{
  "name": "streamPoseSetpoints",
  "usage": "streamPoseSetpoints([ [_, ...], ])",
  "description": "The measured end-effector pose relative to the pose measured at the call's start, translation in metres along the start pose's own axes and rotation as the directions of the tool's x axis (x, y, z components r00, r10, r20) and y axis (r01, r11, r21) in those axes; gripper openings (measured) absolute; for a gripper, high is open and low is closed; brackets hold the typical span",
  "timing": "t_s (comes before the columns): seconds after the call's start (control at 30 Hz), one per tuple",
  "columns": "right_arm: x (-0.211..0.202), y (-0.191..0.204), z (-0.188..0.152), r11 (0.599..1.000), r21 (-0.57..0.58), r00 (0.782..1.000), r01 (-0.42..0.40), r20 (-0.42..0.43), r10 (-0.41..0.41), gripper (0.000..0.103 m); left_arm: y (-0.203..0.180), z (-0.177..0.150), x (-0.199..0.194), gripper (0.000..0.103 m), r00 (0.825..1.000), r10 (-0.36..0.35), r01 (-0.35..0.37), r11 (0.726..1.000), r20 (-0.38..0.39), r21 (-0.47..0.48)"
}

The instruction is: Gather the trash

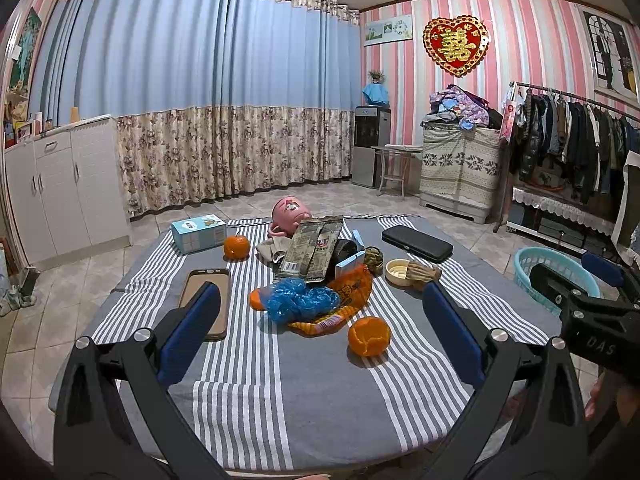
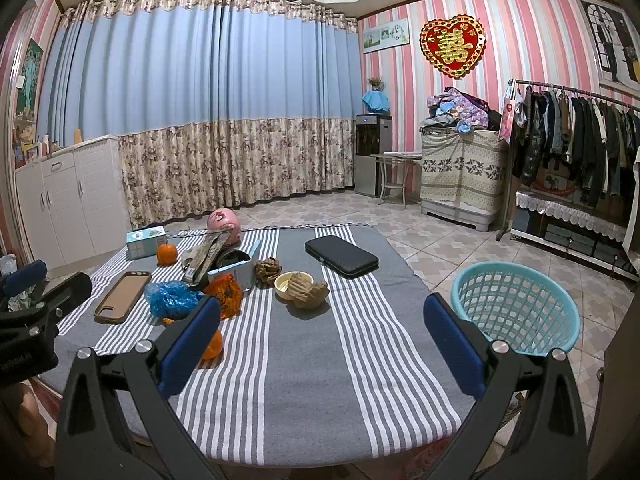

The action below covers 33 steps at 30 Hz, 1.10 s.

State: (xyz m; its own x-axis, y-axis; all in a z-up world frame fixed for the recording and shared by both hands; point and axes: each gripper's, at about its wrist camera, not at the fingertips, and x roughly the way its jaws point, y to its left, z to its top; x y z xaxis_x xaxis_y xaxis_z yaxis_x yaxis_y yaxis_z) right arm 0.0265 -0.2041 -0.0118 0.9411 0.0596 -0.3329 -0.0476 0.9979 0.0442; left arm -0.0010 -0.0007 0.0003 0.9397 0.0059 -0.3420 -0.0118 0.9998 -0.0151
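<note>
Trash lies on the striped tablecloth (image 1: 256,400): a blue plastic bag (image 1: 300,300), an orange wrapper (image 1: 344,300), an orange peel (image 1: 369,336), a dark snack packet (image 1: 314,250) and crumpled brown paper (image 1: 422,274), which also shows in the right wrist view (image 2: 308,290). A turquoise basket (image 2: 516,306) stands on the floor right of the table. My left gripper (image 1: 320,328) is open and empty, hovering near the blue bag. My right gripper (image 2: 320,332) is open and empty, above the table's near right part.
Also on the table are a phone case (image 1: 208,300), a whole orange (image 1: 237,246), a tissue box (image 1: 198,232), a pink piggy bank (image 1: 290,212), a black case (image 1: 416,242) and a small white dish (image 1: 398,270). White cabinets stand left, a clothes rack right.
</note>
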Motion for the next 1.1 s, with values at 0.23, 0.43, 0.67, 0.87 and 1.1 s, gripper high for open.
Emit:
streamPoseSetpoints([
  [0.23,-0.001,0.000,0.000,1.000,0.001,1.000,-0.003,0.000,0.003,0.099,0.000,0.000,0.000,0.098,1.000,0.000,0.000,1.000,0.000,-0.001],
  [0.43,0.000,0.001,-0.001,1.000,0.003,1.000,-0.004,-0.005,0.004,0.099,0.002,0.001,0.001,0.098,1.000,0.001,-0.001,1.000,-0.003,-0.004],
  [0.67,0.004,0.004,-0.003,1.000,0.004,1.000,-0.005,-0.008,0.005,0.099,0.014,-0.001,0.004,0.098,1.000,0.003,-0.003,1.000,-0.002,-0.005],
  [0.87,0.003,0.003,-0.003,1.000,0.003,1.000,-0.005,-0.007,0.005,0.099,0.014,-0.001,0.004,0.098,1.000,0.004,-0.004,1.000,-0.002,-0.005],
  [1.1,0.003,0.003,-0.003,1.000,0.005,1.000,-0.006,-0.008,0.006,0.099,0.014,-0.001,0.004,0.098,1.000,0.005,-0.005,1.000,-0.002,-0.004],
])
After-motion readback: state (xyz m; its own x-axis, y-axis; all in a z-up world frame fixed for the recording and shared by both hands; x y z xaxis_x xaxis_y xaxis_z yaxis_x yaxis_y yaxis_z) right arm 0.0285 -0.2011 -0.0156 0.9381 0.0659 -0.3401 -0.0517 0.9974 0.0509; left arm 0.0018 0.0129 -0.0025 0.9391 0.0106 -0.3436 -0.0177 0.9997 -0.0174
